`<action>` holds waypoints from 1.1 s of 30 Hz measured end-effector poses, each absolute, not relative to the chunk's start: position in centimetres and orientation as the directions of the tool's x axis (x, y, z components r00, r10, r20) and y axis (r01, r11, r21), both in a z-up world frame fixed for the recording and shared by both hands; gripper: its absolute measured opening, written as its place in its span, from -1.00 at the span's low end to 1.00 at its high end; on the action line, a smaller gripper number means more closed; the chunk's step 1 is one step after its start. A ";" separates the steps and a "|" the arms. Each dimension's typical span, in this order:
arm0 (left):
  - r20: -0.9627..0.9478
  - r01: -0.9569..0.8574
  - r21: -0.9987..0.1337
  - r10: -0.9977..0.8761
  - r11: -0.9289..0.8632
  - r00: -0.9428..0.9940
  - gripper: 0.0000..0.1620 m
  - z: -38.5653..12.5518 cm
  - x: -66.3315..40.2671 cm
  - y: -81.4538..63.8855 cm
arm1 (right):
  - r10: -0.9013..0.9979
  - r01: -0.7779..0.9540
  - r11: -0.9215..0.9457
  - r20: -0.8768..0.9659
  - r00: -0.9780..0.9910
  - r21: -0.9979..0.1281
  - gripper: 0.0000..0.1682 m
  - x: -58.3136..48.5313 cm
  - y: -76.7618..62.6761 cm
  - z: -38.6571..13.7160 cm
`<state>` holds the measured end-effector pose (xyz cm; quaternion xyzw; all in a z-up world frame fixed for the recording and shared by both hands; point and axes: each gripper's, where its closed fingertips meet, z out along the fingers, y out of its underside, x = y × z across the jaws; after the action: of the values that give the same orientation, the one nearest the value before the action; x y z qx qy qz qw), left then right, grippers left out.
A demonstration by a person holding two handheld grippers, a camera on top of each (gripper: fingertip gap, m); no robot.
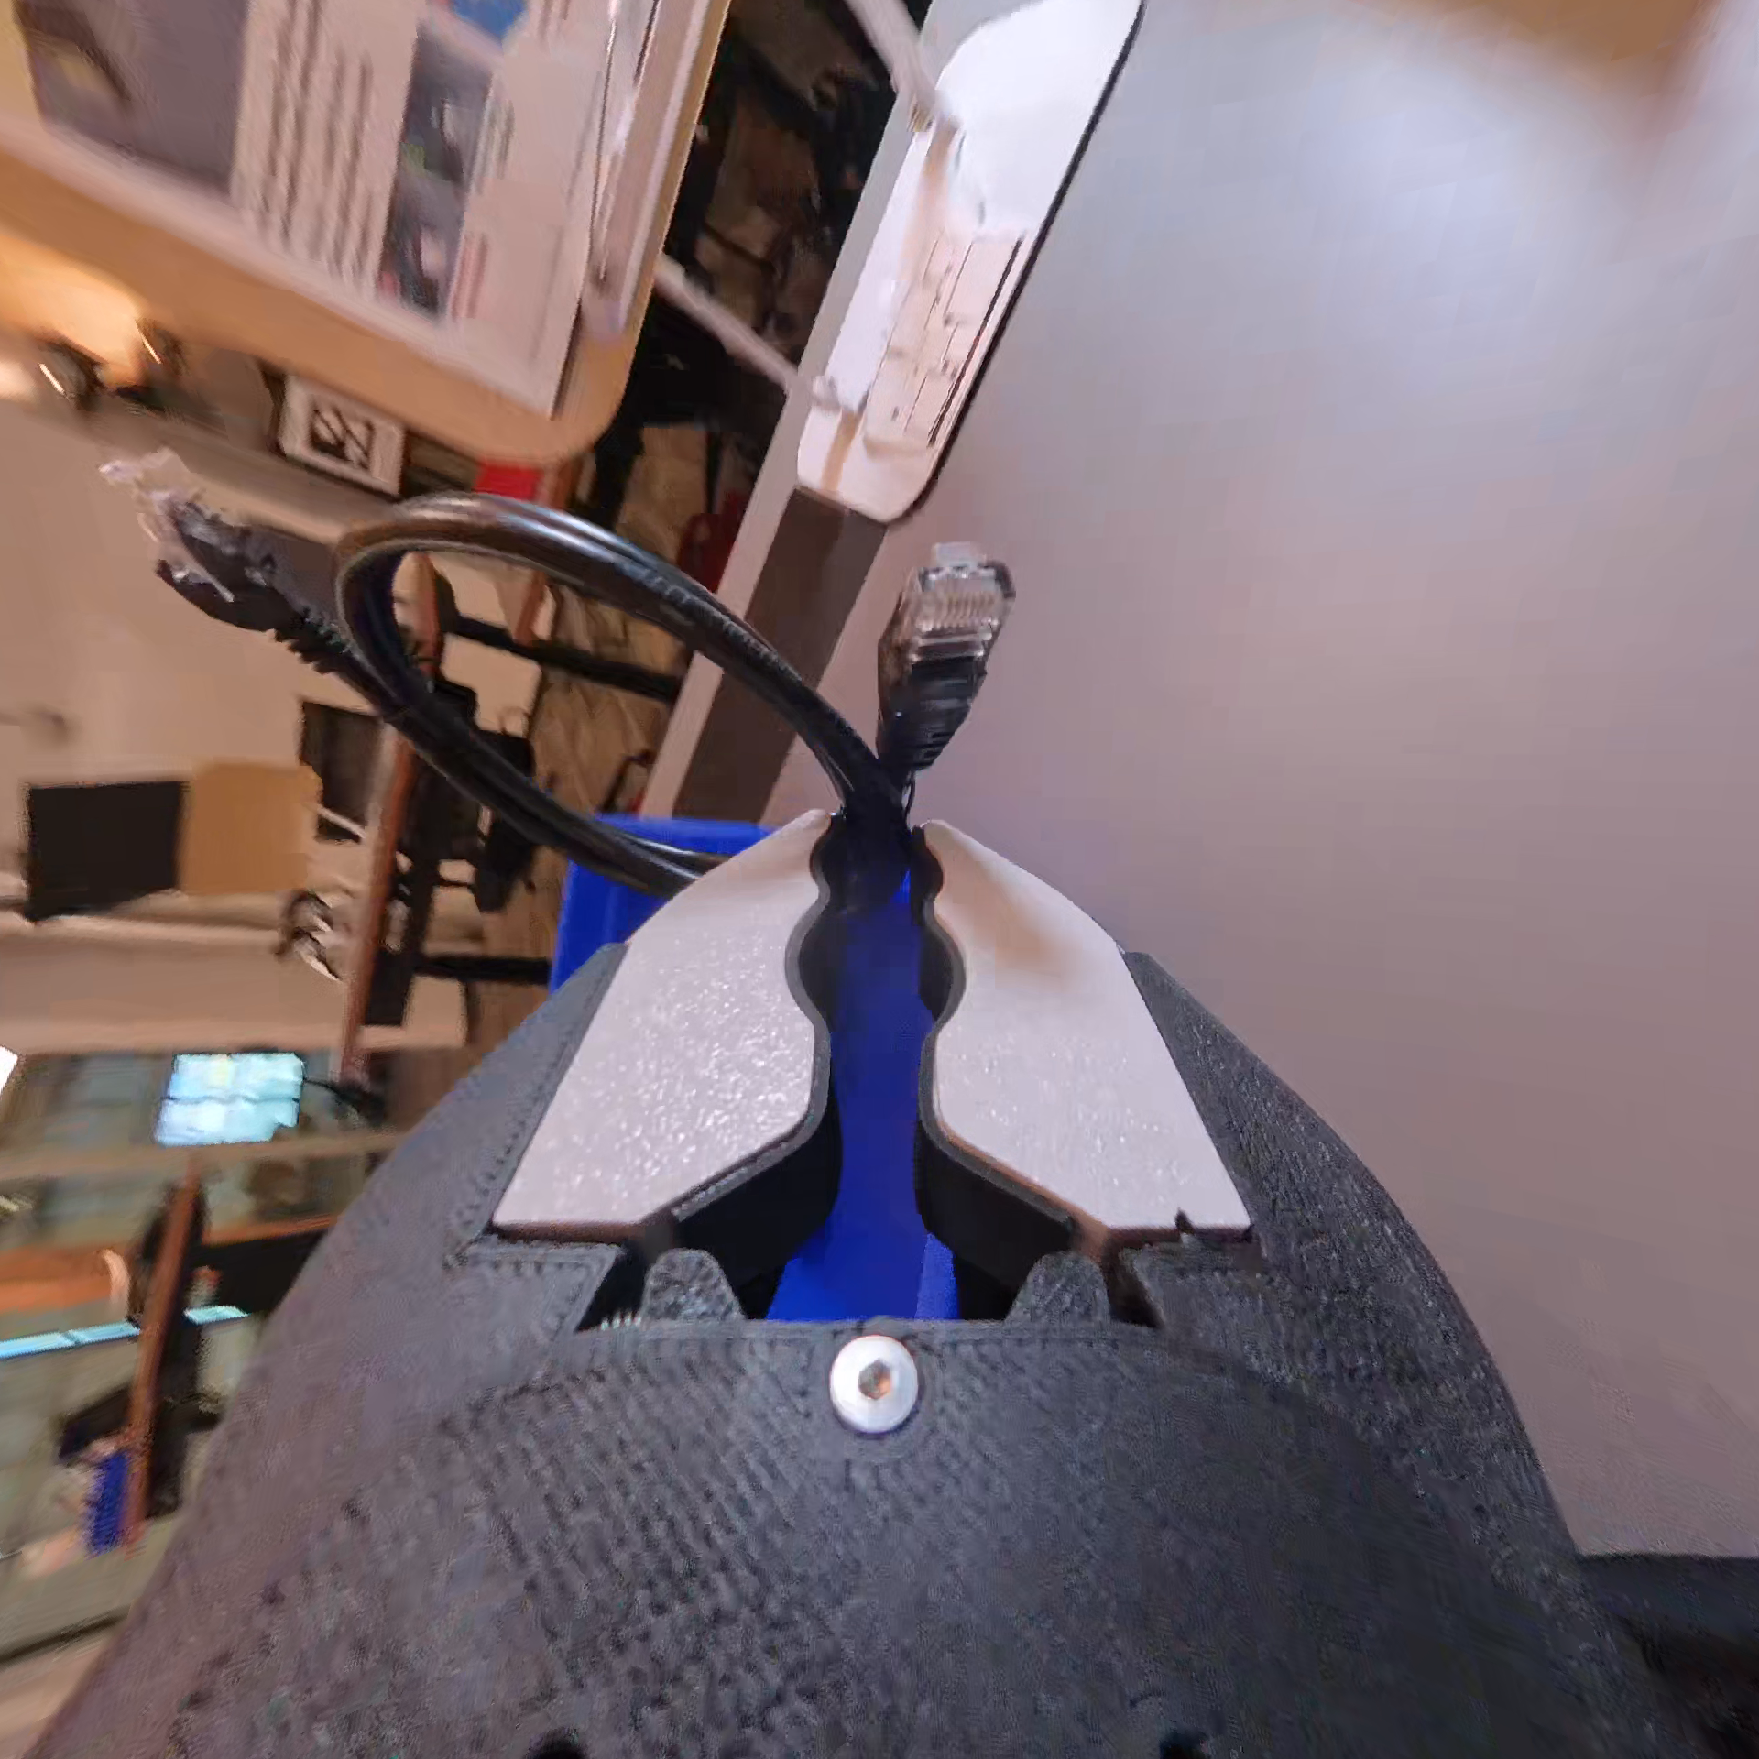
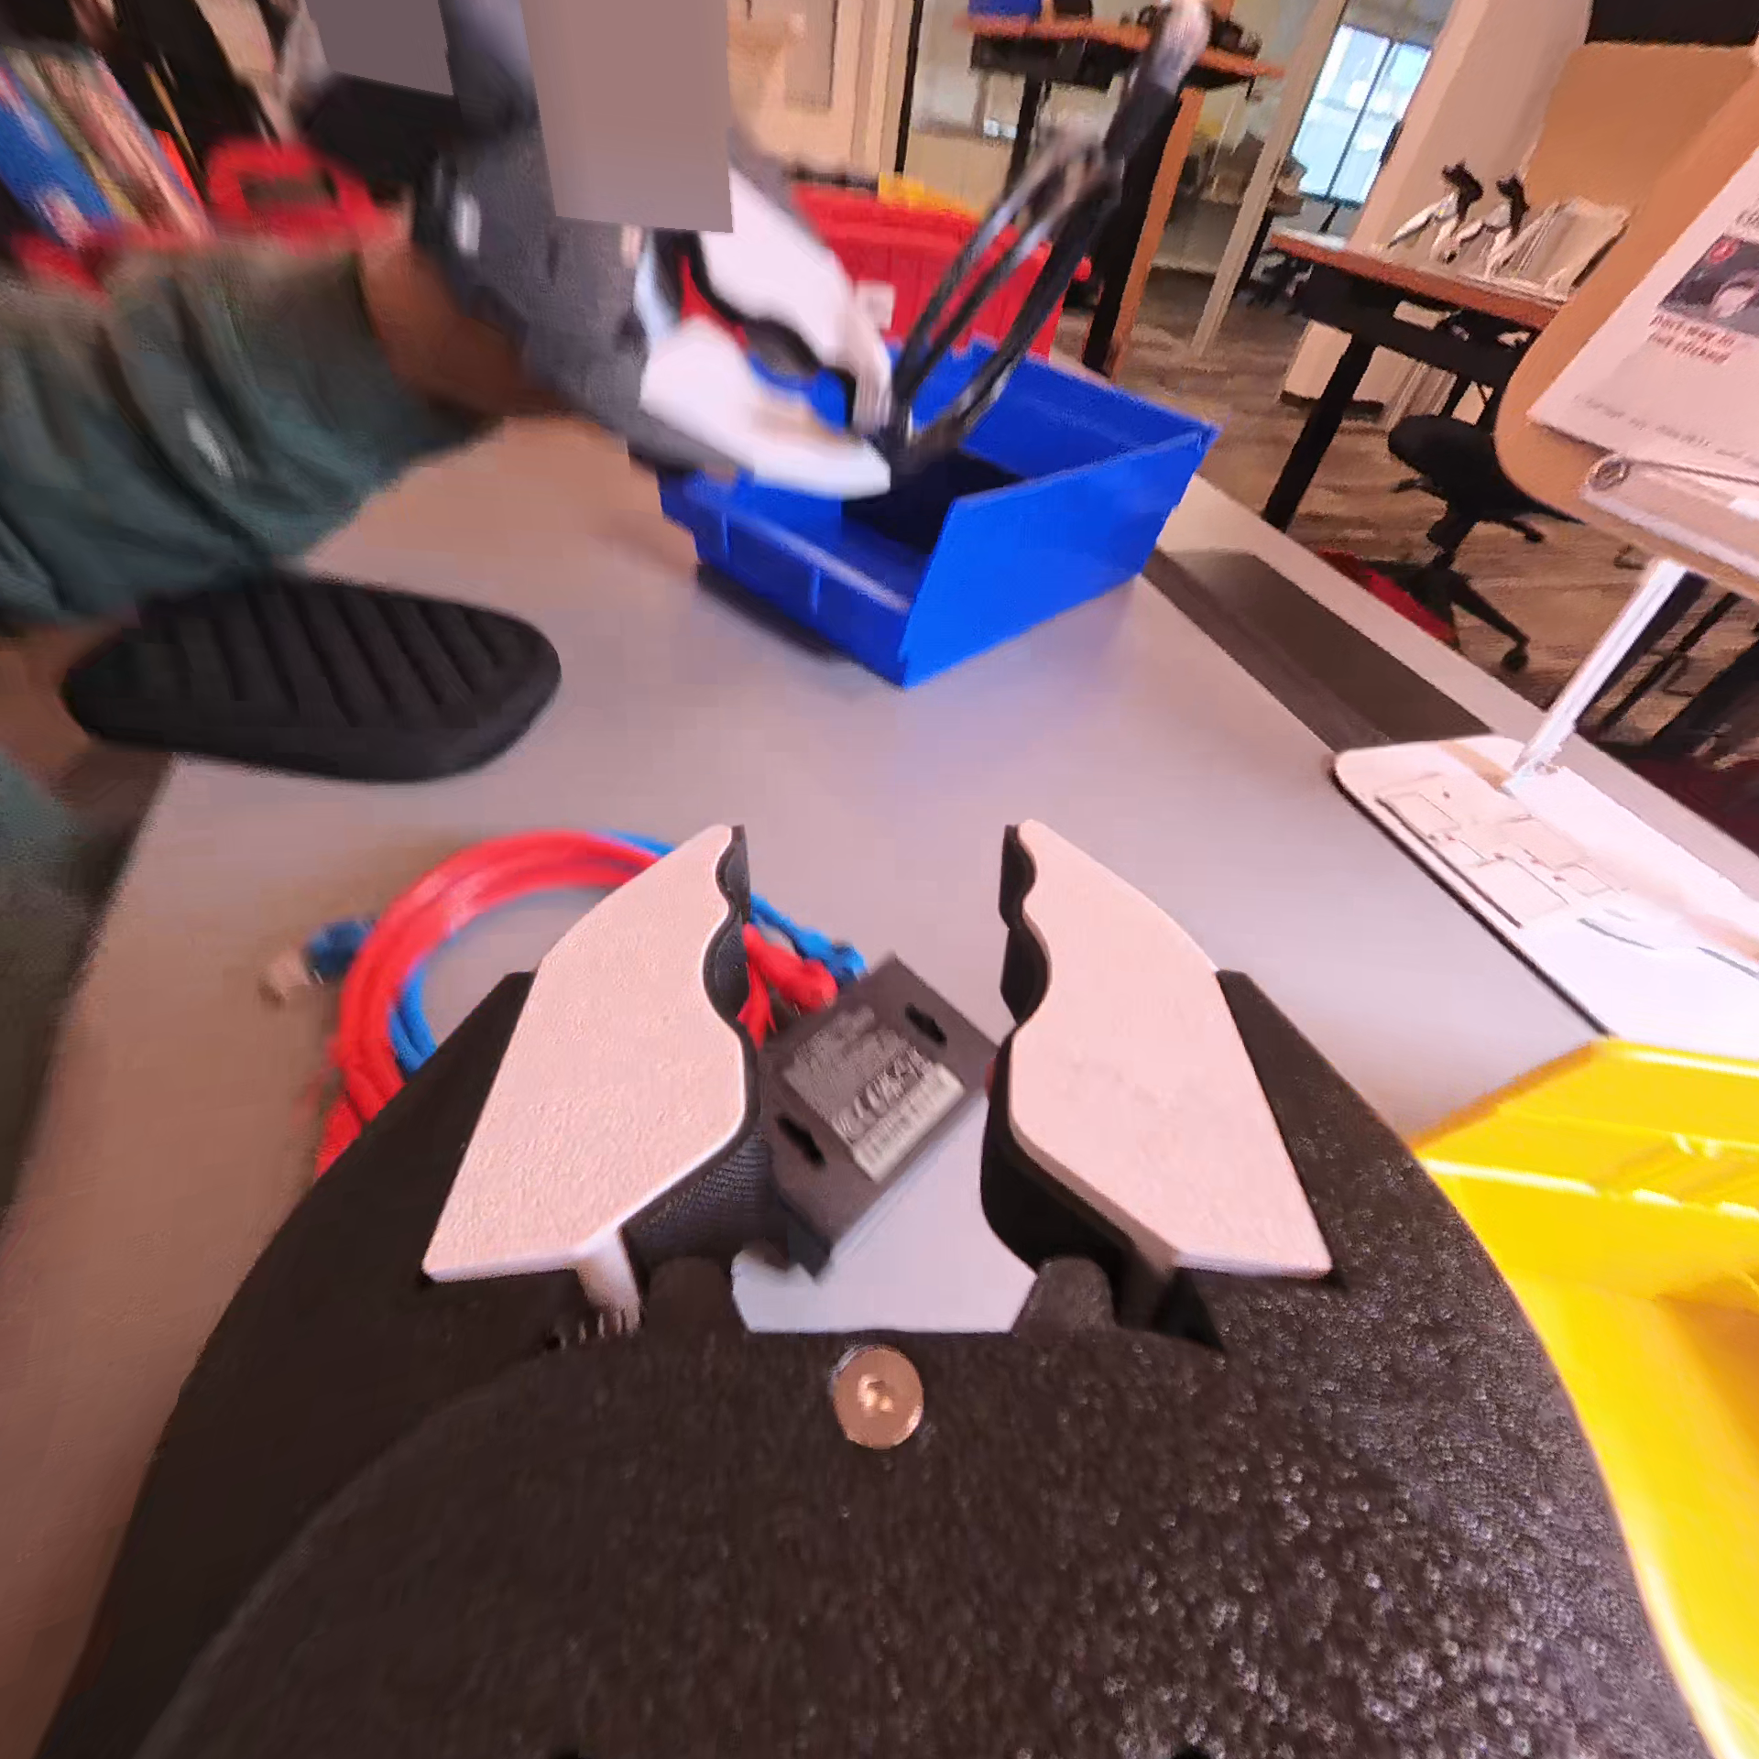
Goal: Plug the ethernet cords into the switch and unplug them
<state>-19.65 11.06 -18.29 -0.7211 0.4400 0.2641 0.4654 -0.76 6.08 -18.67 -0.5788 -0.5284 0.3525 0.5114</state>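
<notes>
Between the spread, empty right tongs (image 2: 874,938) the black switch (image 2: 871,1095) lies on the surface (image 2: 952,742), red and blue cords (image 2: 447,942) apparently plugged in. Left tongs (image 1: 874,842) pinch a black cord (image 1: 533,590) above the blue bin (image 2: 999,533); plugging it probably remains.

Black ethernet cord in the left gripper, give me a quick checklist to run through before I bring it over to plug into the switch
1. Left gripper shut on the black cord: ok.
2. Clear plug pokes out past the fingertips, free to insert: ok.
3. Cord clear of the blue bin: ok, it hangs above it.
4. Switch ports facing the incoming plug: cannot tell, only its labelled face shows.
5. Right gripper holding the switch steady: not ok, it is open and the switch lies loose on the table.
6. Red and blue cords away from the switch: not ok, they lie against it.
</notes>
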 end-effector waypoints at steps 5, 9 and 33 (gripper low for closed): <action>-0.868 -0.957 -0.284 -0.438 0.054 0.233 -0.84 -21.4 -10.9 9.1 | 0.958 0.086 -0.219 -0.198 0.207 -0.972 -0.35 -2.7 7.0 -15.1; -0.878 -0.963 -0.211 -0.465 0.169 0.110 -0.84 -23.6 -6.8 7.4 | 0.893 0.091 -0.416 -0.387 0.232 -0.905 -0.35 -3.7 8.4 -16.8; -0.209 -0.401 -0.915 -0.904 0.046 0.373 -0.81 -14.7 -5.1 3.5 | 0.863 0.201 -0.432 -0.468 -0.192 -0.879 -0.86 -5.2 0.4 -17.6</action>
<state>-5.06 3.52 -14.70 -0.6466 0.5047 -0.2428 0.5178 -5.25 0.38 -17.64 -0.5768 -0.4609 0.6192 0.2672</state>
